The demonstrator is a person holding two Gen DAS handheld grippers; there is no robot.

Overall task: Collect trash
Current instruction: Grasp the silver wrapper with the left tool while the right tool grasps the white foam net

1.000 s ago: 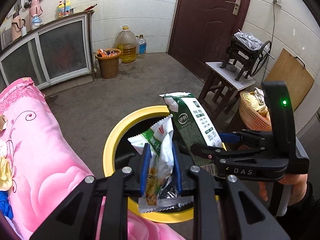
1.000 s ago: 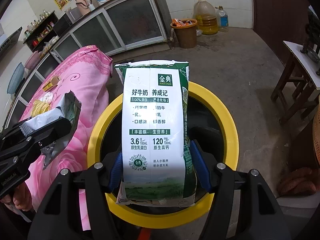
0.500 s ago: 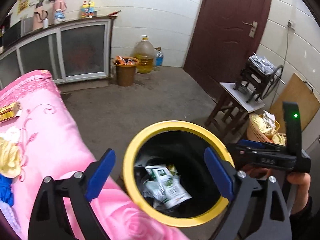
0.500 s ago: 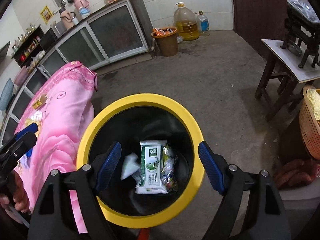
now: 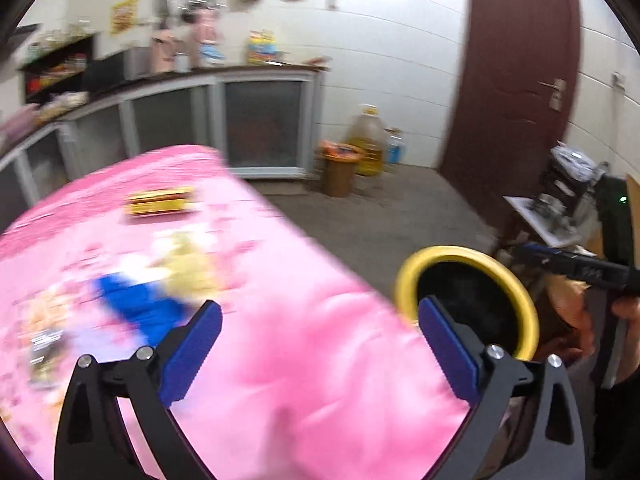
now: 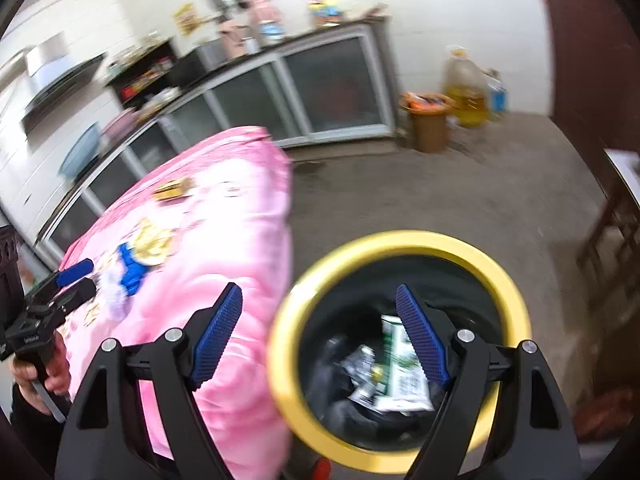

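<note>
The left tongs [image 5: 320, 344] are spreading their jaws, already very wide, with nothing between the blue pads [image 5: 192, 354]; only the pink floral cloth [image 5: 304, 360] of the counter shows in the gap. Just to the right of the right-hand pad stands the yellow-rimmed bin [image 5: 404, 276], its dark mouth partly hidden behind that pad. Ahead and to the left of these tongs, on the cloth, lies a blurred blue and yellow heap [image 5: 160, 284], and at the far left a small silvery wrapper [image 5: 44, 342], too smeared to read. Farther ahead, well apart from the tongs, a yellow and red packet [image 5: 160, 202] lies flat on the cloth.

The right tongs [image 6: 320, 336] stand wide apart and hold nothing. They hang over the near left edge of the bin [image 6: 500, 276]: the left pad is above the pink cloth [image 6: 224, 240], the right pad above the bin's opening. Down inside, below and just left of the right pad, lie a green and white carton [image 6: 404, 384] and crumpled wrappers [image 6: 360, 368]. Far to the left a hand [image 6: 52, 376] carries the other tongs [image 6: 76, 280] over the cloth. Beyond, near the cupboards, stands a brown pail [image 6: 430, 128] full of orange scraps.
</note>
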